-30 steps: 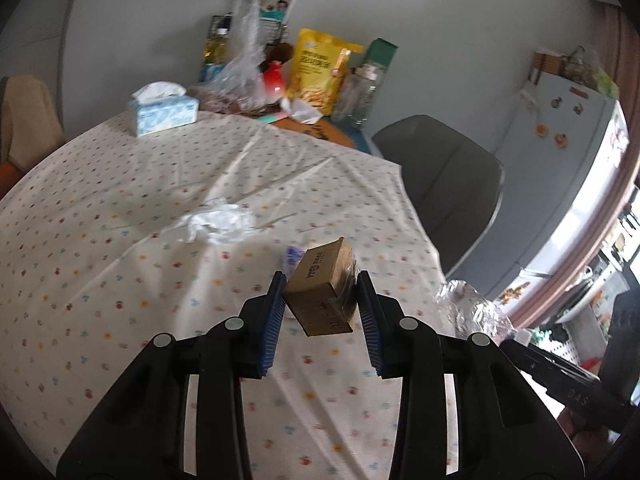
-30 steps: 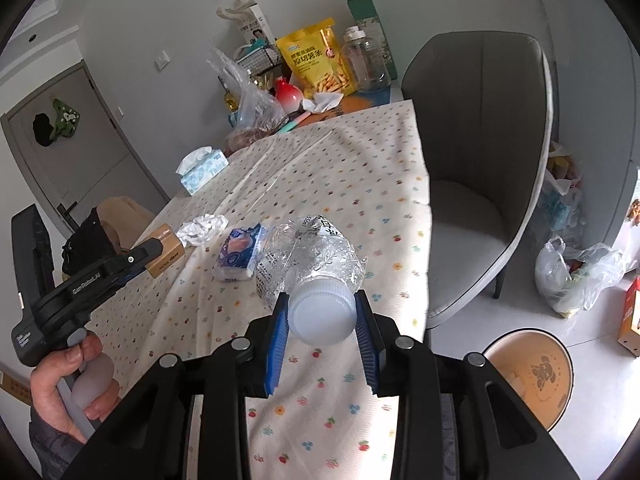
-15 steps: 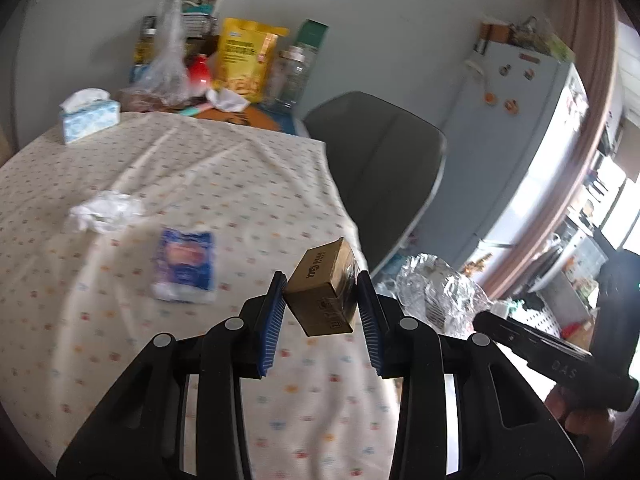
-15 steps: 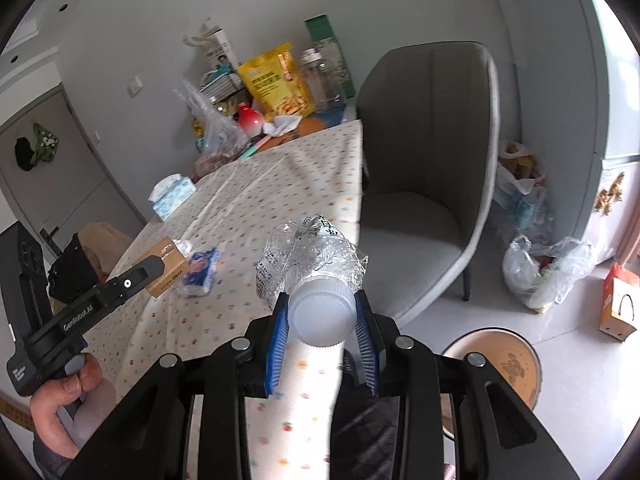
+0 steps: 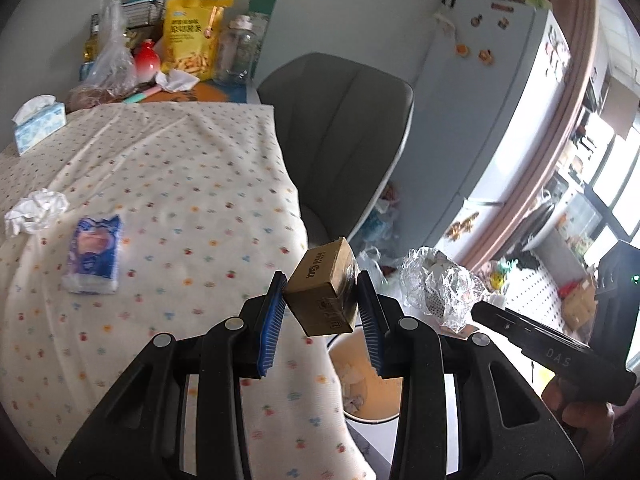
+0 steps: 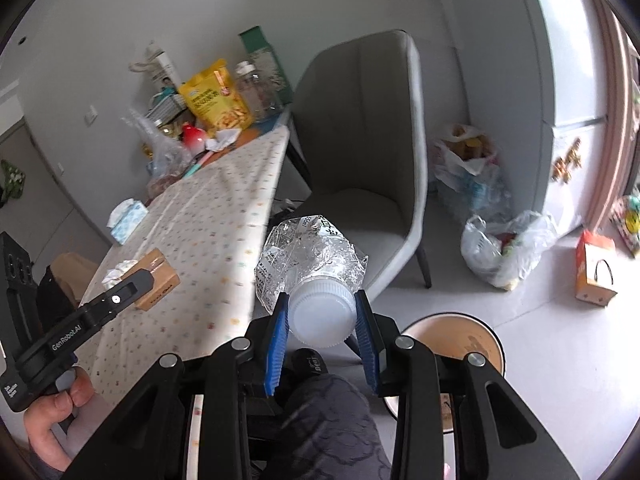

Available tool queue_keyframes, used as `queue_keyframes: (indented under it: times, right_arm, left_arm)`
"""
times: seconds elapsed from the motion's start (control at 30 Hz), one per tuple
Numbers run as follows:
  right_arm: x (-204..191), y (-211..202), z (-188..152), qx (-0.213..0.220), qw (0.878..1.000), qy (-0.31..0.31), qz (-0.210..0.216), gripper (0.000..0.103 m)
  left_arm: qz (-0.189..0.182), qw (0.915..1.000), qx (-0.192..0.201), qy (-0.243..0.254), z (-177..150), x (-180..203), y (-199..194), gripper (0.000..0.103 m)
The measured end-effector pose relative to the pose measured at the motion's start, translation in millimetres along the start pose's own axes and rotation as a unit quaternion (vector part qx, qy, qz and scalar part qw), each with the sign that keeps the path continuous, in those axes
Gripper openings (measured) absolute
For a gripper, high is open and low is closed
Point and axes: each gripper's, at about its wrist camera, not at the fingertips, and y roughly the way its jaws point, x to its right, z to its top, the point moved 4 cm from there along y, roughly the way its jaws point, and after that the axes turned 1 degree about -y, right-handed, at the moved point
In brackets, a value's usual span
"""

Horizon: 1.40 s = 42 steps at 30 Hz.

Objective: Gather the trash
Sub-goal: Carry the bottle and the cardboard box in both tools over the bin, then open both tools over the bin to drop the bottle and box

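Observation:
My left gripper (image 5: 322, 300) is shut on a small brown cardboard box (image 5: 325, 291), held in the air past the table's right edge, above an orange bin (image 5: 370, 388) with scraps in it. My right gripper (image 6: 320, 312) is shut on a crushed clear plastic bottle (image 6: 310, 264) by its white cap, held beside the table with the bin (image 6: 460, 344) low to its right. The bottle (image 5: 438, 288) and the box (image 6: 158, 280) also show in the opposite views. A crumpled white tissue (image 5: 34, 210) and a blue wrapped packet (image 5: 94, 254) lie on the tablecloth.
The table (image 5: 180, 184) has a dotted cloth, a tissue box (image 5: 38, 126) and groceries (image 5: 192, 36) at the far end. A grey chair (image 6: 368, 152) stands beside it. Plastic bags (image 6: 504, 244) lie on the floor near the fridge (image 5: 492, 100).
Both grippers have swung right, away from the table top and toward the floor bin, each still holding its item. The bin now shows under the left gripper.

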Motion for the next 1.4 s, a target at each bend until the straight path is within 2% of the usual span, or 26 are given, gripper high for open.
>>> queue_keyframes:
  times: [0.5,0.73,0.8,0.83,0.87,1.17,1.4]
  right_arm:
    - [80.2,24.7,-19.6,-0.025,0.997,0.067,-0.015,0.032]
    - [107.1,43.5,-30.0,-0.036,0.995,0.092,-0.019,0.032]
    - [114.0,52.1,-32.2,-0.039,0.994,0.098,-0.026,0.034]
    - [117.5,55.8,-33.7,-0.041,0.993,0.104,-0.022,0.044]
    - [122.1,59.9,-35.6,-0.045,0.992,0.116,-0.015,0.062]
    - [152.1,48.5,-46.0,-0.043,0.989,0.137,-0.033,0.063]
    - [173.6,16.6,-36.3,-0.013,0.987,0.15,-0.049,0.063]
  left_arm:
    - [-0.003,0.9969,-0.064,0.046,-13.4,57.3,63.6,0.036]
    - [0.0,0.9946,-0.087,0.057,-20.1,68.7,83.4,0.036]
    - [0.0,0.994,-0.091,0.06,-21.4,71.4,87.0,0.036]
    - [0.0,0.9937,-0.093,0.063,-21.9,73.1,88.4,0.036]
    - [0.0,0.9933,-0.095,0.066,-22.6,74.8,89.2,0.036]
    - [-0.018,0.988,-0.123,0.092,-35.2,102.0,106.3,0.036]
    - [-0.054,0.9802,-0.149,0.119,-44.3,138.4,122.4,0.037]
